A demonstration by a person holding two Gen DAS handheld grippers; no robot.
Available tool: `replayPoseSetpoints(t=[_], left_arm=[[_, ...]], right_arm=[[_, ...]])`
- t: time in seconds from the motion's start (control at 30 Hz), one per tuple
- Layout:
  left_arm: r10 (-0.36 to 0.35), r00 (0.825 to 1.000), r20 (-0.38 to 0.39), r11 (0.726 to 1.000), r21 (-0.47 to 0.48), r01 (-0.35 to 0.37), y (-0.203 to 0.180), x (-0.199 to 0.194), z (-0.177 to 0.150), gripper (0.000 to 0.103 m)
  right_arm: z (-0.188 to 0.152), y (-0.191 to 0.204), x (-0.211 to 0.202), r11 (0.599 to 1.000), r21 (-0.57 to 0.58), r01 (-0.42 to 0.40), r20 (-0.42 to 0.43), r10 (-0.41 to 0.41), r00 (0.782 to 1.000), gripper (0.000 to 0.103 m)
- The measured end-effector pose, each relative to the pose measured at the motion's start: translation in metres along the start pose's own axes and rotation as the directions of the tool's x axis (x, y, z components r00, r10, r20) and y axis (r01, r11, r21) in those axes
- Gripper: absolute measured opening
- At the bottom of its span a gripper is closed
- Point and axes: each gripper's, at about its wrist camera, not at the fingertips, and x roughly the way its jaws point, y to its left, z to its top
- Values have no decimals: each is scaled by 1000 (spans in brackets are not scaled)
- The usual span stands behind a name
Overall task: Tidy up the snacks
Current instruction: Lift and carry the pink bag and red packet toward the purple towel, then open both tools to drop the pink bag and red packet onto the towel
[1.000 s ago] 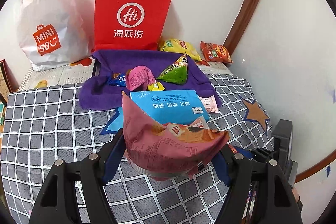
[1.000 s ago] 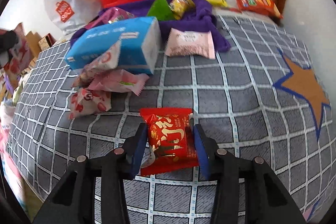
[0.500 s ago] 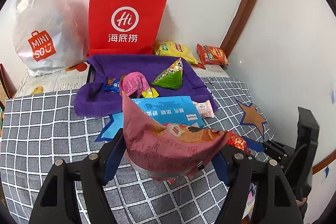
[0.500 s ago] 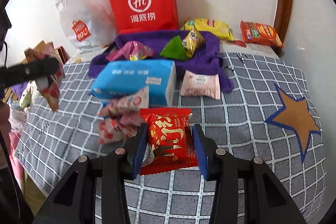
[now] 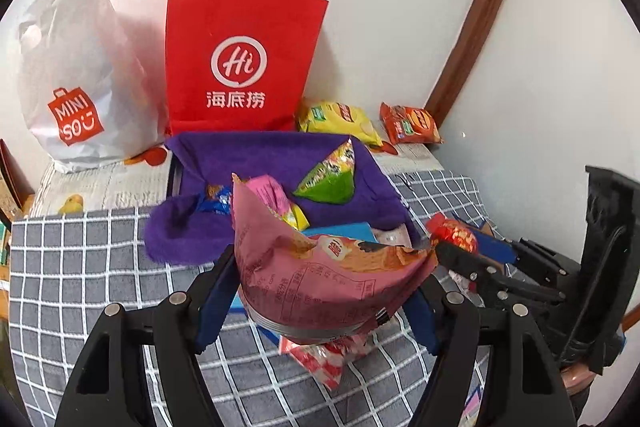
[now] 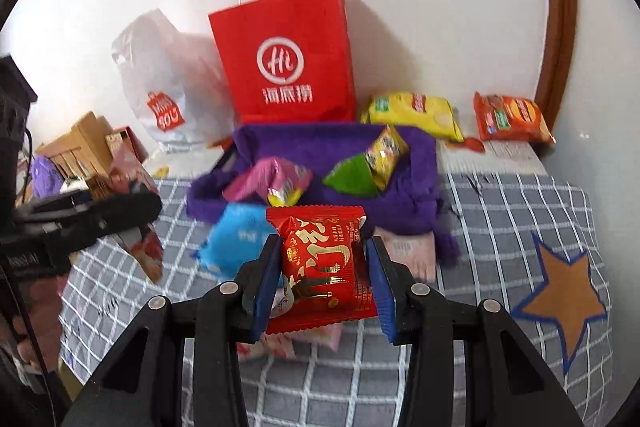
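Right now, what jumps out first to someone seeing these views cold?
The red paper bag standing against the back wall, with the white plastic bag beside it. Next, what is held: the left gripper is clamped on a pink snack bag, and the right gripper on a red snack packet, both above the grey checked cloth. Behind them, snacks sit on a purple towel.

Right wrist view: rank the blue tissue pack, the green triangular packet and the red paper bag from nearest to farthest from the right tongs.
1. Blue tissue pack: just ahead-left of the right tongs, on the checked cloth.
2. Green triangular packet: farther back, on the purple towel.
3. Red paper bag: farthest, upright against the wall.
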Motion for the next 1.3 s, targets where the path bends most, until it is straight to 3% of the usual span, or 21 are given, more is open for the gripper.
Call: replayPoseSetpoints(t=[0.27, 0.63, 1.03, 1.3], left_arm=[[22, 1000, 10, 1000, -2, -22, 15, 18, 33, 72], [40, 999, 0, 999, -25, -40, 41, 64, 73, 72], [62, 997, -35, 994, -83, -65, 75, 123, 101, 72], [44, 994, -101, 988, -143, -58, 92, 166, 103, 72]], right_arm=[[47, 8, 23, 999, -27, -20, 41, 21, 999, 43], [74, -12, 95, 999, 13, -45, -28, 45, 999, 43], [58, -19, 175, 997, 23, -76, -130, 78, 988, 43], [47, -14, 191, 996, -23, -84, -162, 79, 984, 43]])
